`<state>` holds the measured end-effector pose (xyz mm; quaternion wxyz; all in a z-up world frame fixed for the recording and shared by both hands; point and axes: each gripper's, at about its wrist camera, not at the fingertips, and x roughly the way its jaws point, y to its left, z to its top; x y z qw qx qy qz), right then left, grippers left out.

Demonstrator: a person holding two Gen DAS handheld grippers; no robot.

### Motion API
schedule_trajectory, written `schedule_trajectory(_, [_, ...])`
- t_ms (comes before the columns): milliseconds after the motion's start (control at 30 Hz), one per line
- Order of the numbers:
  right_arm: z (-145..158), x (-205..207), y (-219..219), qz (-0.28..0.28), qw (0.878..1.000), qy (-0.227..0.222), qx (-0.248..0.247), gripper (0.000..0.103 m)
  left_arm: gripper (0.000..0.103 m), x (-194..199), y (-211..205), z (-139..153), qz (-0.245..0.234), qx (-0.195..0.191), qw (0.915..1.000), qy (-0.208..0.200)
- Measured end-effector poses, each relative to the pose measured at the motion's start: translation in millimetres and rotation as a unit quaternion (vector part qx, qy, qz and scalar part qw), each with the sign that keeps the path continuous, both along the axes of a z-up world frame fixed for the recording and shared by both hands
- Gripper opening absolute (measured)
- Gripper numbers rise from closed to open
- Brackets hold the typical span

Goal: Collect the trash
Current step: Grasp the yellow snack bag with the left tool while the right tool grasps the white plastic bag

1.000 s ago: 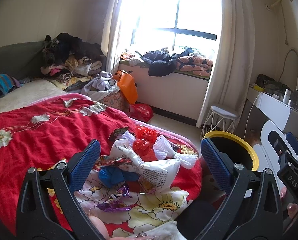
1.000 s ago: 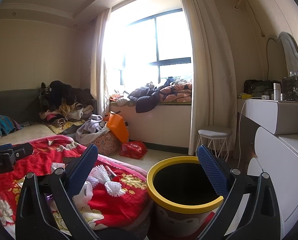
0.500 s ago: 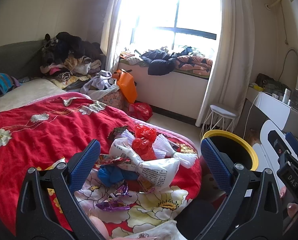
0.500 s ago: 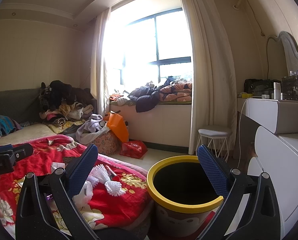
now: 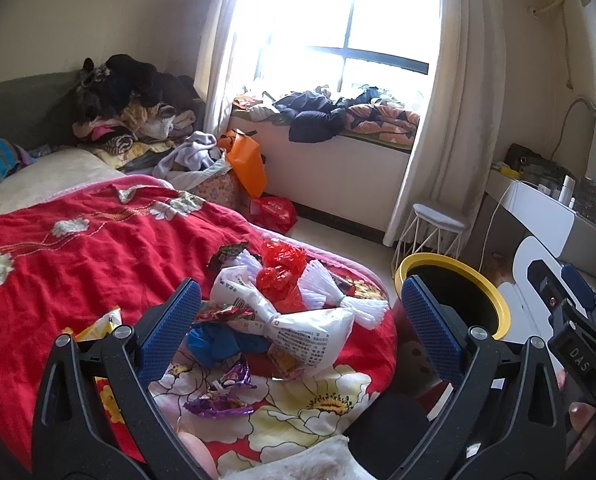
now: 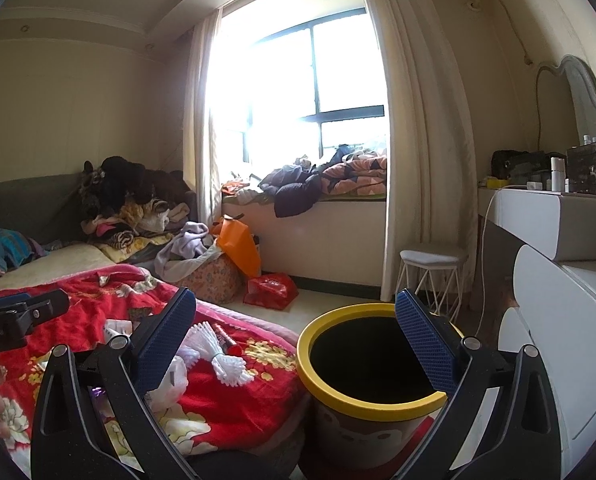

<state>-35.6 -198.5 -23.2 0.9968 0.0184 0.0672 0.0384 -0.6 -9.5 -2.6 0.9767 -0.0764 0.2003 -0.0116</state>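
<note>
Bed point(image 5: 78, 248): wrapper pile point(image 5: 282, 320) between wide-spread, empty left fingers point(image 5: 170, 320); right fingers point(image 6: 166, 336) likewise.

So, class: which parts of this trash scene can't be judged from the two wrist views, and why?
- Yellow-rimmed bin: its inside is black shadow in both views, contents unknown.
- White printed bag, left view: print too small to read.
- Blue wrapper, left view: partly under other trash.
- Dresser bottles, right view: too small to identify.

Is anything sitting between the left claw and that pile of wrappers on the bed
Nothing visible does. The left claw is open, pointing straight at the wrapper pile on the red blanket, with only open space between.
</note>
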Motion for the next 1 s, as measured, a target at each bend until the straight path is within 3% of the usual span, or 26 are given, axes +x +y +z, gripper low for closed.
schedule_trajectory(700, [-3,41,60,0.119,0.99,0.067,-0.018,0.097,0.092,12,64,-5,0.091,-0.024,0.9954,0.019])
schedule_trajectory(1000, [-11,65,83,0.155,0.982,0.101,-0.035,0.097,0.092,9,110,-22,0.156,-0.049,0.9851,0.053])
